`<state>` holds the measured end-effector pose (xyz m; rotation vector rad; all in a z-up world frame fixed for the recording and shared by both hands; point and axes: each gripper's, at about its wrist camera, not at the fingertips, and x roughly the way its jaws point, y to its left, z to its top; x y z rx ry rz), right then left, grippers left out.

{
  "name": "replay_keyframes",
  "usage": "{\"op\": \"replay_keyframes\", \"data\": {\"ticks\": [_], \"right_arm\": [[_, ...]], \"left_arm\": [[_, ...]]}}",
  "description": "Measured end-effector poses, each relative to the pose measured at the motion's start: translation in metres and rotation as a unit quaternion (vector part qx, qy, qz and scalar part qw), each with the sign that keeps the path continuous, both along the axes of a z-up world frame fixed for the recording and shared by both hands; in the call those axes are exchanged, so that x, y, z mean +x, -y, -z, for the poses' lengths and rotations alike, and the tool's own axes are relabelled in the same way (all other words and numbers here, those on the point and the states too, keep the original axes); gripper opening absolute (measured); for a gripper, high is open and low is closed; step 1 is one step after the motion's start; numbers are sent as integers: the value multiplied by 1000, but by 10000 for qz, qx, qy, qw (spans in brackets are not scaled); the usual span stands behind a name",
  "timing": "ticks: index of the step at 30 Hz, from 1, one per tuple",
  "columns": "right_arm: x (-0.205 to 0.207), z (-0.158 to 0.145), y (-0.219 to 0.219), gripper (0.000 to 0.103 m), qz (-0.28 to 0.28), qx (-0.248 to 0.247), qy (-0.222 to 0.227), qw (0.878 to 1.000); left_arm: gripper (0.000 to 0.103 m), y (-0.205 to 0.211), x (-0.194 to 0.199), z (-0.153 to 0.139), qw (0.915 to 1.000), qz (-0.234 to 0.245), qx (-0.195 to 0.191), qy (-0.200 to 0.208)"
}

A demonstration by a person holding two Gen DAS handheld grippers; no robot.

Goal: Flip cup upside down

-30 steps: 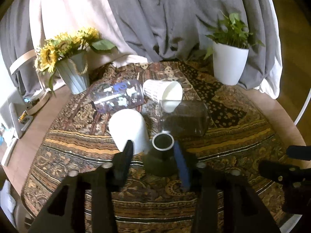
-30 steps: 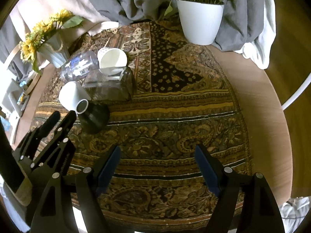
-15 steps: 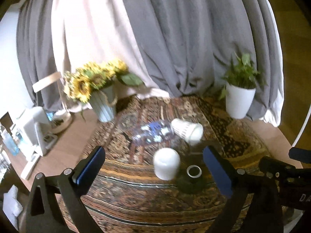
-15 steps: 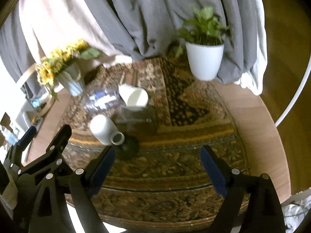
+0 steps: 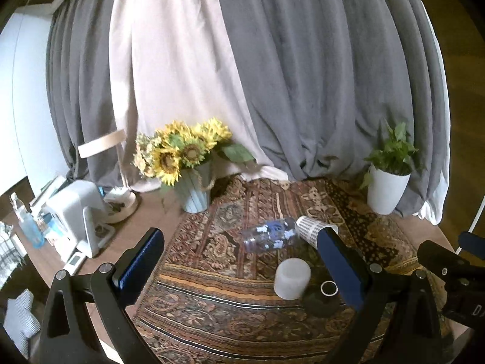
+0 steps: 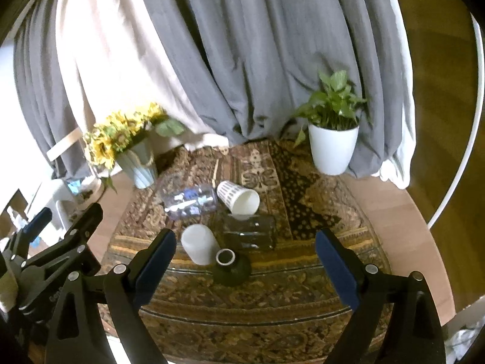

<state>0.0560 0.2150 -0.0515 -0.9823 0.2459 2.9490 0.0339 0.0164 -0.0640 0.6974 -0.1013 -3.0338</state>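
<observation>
A plain white cup point(image 5: 292, 278) point(image 6: 199, 244) stands upside down on the patterned cloth. A dark cup point(image 5: 324, 296) point(image 6: 231, 267) with a pale ring on top stands beside it. A white patterned cup point(image 5: 312, 231) point(image 6: 238, 197) lies on its side behind them. A clear glass point(image 6: 251, 232) lies on its side next to the dark cup. My left gripper point(image 5: 239, 270) is open and empty, raised well back from the cups. My right gripper point(image 6: 245, 265) is open and empty, also raised and back.
A clear plastic bottle point(image 5: 269, 234) point(image 6: 191, 199) lies on the cloth. A sunflower vase point(image 5: 194, 194) point(image 6: 138, 163) stands at the back left, a white plant pot point(image 5: 386, 192) point(image 6: 332, 147) at the back right. A white appliance point(image 5: 75, 215) stands on the table at left. Curtains hang behind.
Both grippers have pulled up and back from the cups. The left gripper, narrowly spread around the dark cup one second ago, has opened wide and let it stand.
</observation>
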Motion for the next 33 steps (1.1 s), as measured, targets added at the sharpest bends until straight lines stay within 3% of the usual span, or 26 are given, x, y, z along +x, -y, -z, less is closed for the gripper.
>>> {"op": "replay_keyframes", "data": {"ticks": [13,33], "right_arm": [[19,-20,21,93,49,147,-474,9988],[20,-25,33,93,95,239,-628,9977]], "left_arm": [[103,19,14,-21,9993,-39,5,-377],[103,28,10,-27,9989,-22,36,-470]]}}
